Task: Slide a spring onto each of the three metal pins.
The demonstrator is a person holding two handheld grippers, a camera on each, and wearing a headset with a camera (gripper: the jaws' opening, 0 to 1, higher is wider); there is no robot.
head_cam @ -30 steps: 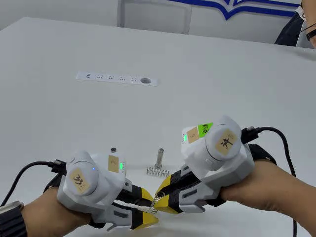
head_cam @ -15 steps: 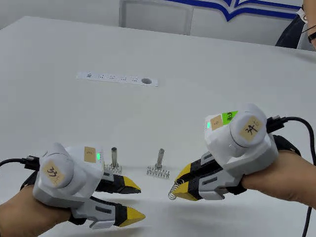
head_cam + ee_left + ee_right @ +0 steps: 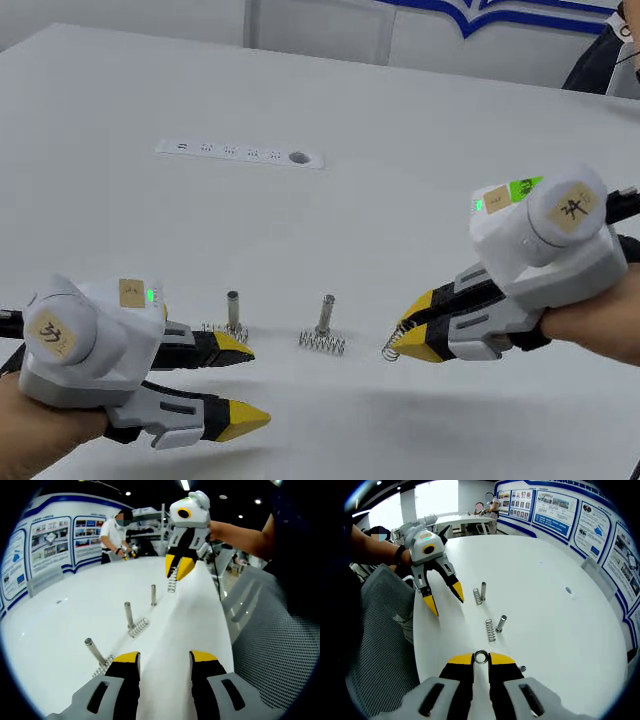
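Note:
Two metal pins stand upright on the white table, the left pin (image 3: pixel 233 308) and the middle pin (image 3: pixel 326 312). Beside each one a loose spring lies flat, one by the left pin (image 3: pixel 214 328), one by the middle pin (image 3: pixel 321 343). A third pin (image 3: pixel 153 594) stands farther along, near my right gripper. My right gripper (image 3: pixel 404 346) is shut on a third spring (image 3: pixel 392 346), seen end-on as a ring (image 3: pixel 481 656) at its tips (image 3: pixel 481 658), just above the table. My left gripper (image 3: pixel 248 386) stands open, nothing in it, in front of the left pin.
A white power strip (image 3: pixel 240 155) lies at the back of the table, with a round hole (image 3: pixel 298 158) at its end. A grey mesh chair (image 3: pixel 380 640) stands at the table's near edge. People are in the background.
The grippers were tip to tip at the front; they have drawn apart, the left to the left with its jaws opened, the right to the right and back, carrying the spring.

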